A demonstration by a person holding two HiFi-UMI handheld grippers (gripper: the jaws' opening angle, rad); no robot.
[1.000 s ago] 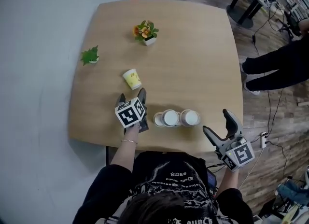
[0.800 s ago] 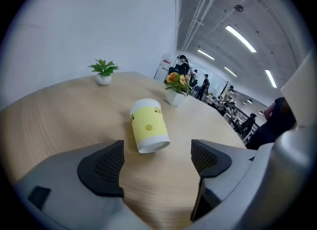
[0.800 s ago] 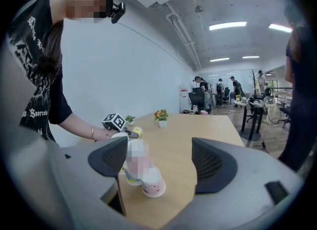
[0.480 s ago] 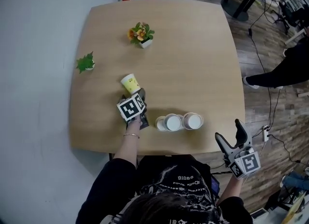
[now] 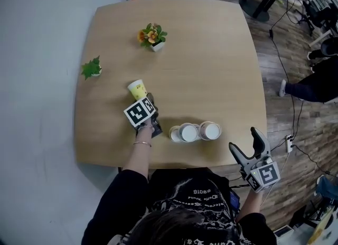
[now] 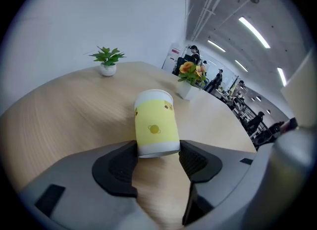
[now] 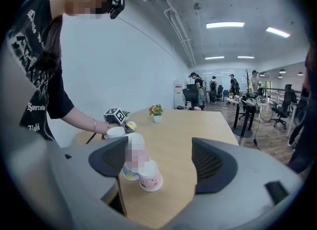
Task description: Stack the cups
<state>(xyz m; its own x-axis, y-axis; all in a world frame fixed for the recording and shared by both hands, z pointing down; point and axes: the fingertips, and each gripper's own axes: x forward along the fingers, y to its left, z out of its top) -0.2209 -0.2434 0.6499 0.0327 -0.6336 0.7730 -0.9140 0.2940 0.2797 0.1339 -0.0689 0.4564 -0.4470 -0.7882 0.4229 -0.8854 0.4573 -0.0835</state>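
The left gripper [image 6: 158,158], its jaws just closing, pinches the base of the tapered yellow paper cup [image 6: 155,124] between textured black pads on the pale wood-grain bench [image 5: 211,54]. The right gripper [image 5: 244,139] gapes empty near the round white cups [image 5: 188,131].

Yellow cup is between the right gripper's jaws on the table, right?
No: it's the left gripper, not the right gripper. The left gripper view shows the yellow cup on the table between that gripper's jaws, which have just been closing on it.
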